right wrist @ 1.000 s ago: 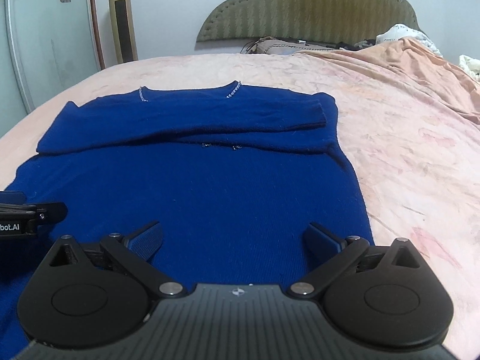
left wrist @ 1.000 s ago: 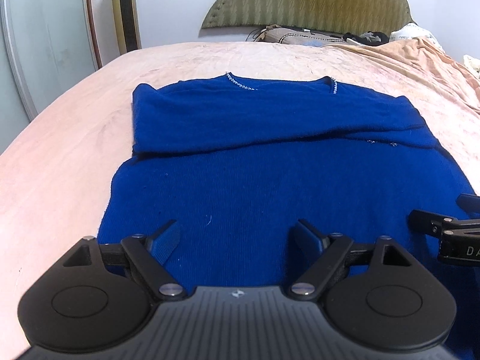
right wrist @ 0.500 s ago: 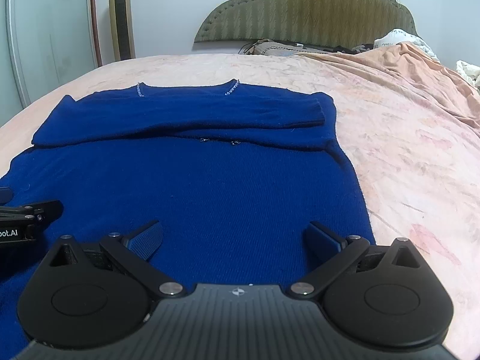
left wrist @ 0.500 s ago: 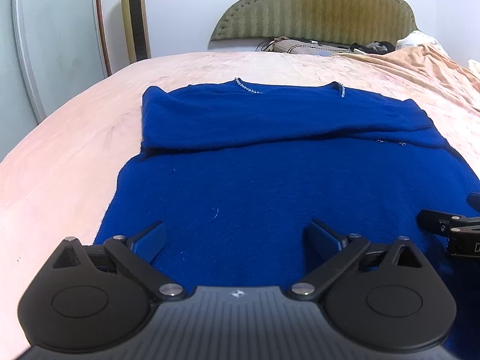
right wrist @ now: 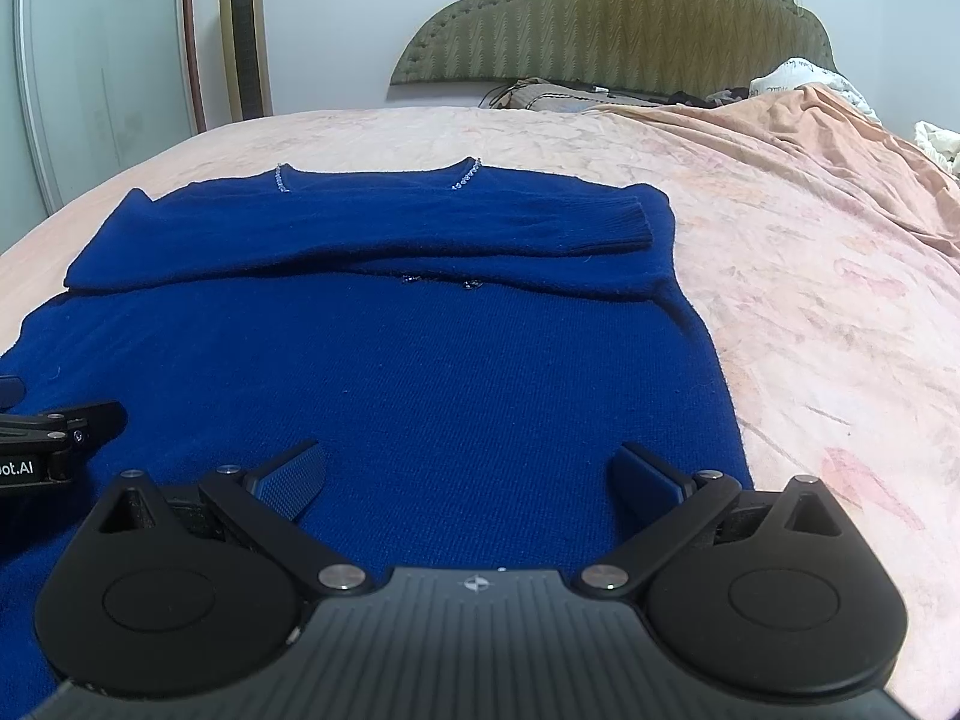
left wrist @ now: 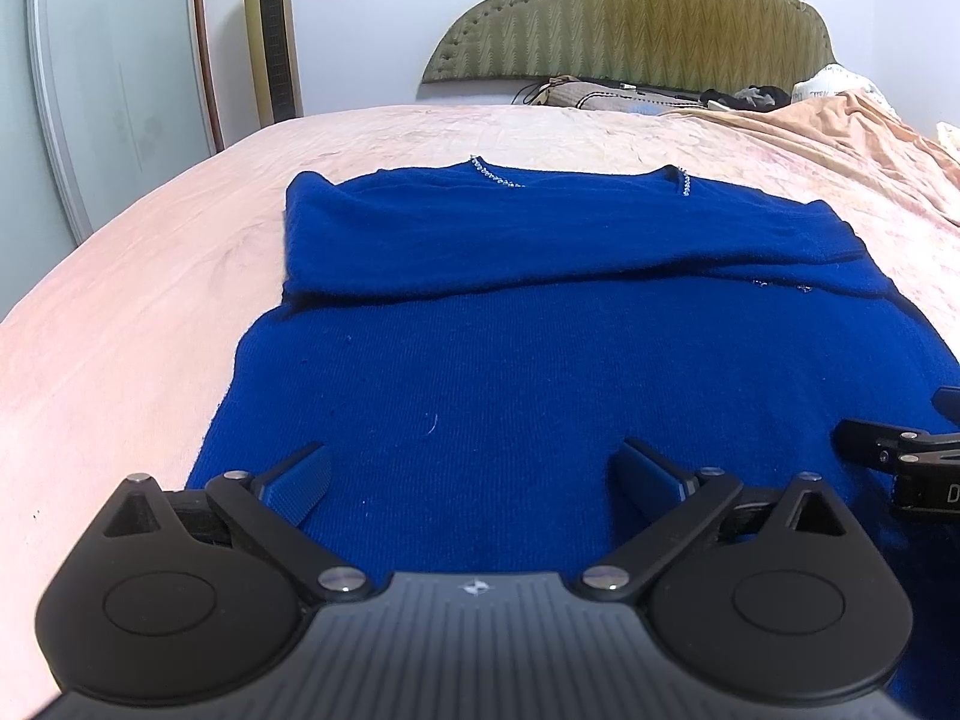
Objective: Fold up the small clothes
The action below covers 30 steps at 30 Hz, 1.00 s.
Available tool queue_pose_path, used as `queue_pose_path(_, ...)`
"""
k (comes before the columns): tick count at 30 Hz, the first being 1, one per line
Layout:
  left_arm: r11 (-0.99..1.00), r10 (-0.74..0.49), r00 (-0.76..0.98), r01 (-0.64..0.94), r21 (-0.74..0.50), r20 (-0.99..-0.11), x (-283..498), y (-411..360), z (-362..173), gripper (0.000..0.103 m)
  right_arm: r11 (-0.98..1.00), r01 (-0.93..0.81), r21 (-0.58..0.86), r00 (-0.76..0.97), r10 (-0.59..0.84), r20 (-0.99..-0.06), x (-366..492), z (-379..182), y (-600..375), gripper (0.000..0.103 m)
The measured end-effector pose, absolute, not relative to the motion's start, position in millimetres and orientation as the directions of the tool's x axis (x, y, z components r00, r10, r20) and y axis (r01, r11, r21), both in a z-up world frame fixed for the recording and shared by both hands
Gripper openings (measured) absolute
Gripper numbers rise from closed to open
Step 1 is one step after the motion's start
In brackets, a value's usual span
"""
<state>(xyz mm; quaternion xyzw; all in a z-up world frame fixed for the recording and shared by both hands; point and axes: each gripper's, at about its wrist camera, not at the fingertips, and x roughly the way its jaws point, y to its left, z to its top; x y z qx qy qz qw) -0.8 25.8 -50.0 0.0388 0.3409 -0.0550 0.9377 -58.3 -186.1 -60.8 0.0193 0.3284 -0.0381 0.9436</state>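
Because the royal-blue knitted sweater with a beaded neckline (left wrist: 540, 372) is lying flat on the pink, faintly patterned bed cover (left wrist: 120, 312) with both long sleeves (right wrist: 372, 234) already crossed over its chest, the two claws are hovering side by side over the hem end, where a lengthwise fold would most likely begin. The left claw (left wrist: 474, 480) is gaping wide and gripping nothing, its blue ribbed pads (left wrist: 300, 480) hanging just above the knit near the sweater's left edge. The right claw (right wrist: 468, 477) is equally wide and empty, sitting near the sweater's right edge, close to where the knit is meeting the bed cover. Each claw is showing at the margin of the other's view, so they are working close together, presumably to lift the hem evenly and keep the fold square. The neckline is pointing toward the olive-green quilted headboard (right wrist: 618, 12), leaving the hem nearest the person. A gold tower fan (left wrist: 270, 30) is standing by the wall, well apart.
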Motion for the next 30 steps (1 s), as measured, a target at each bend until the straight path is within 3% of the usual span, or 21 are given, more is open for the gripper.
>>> queue_pose_path(30,0.991,-0.078,0.761,0.131,0.035,-0.644,-0.8,25.8,-50.7,0.103,0.997,0.075,0.016,0.782,-0.049,-0.621,-57.9,-61.6,-186.9,0.103)
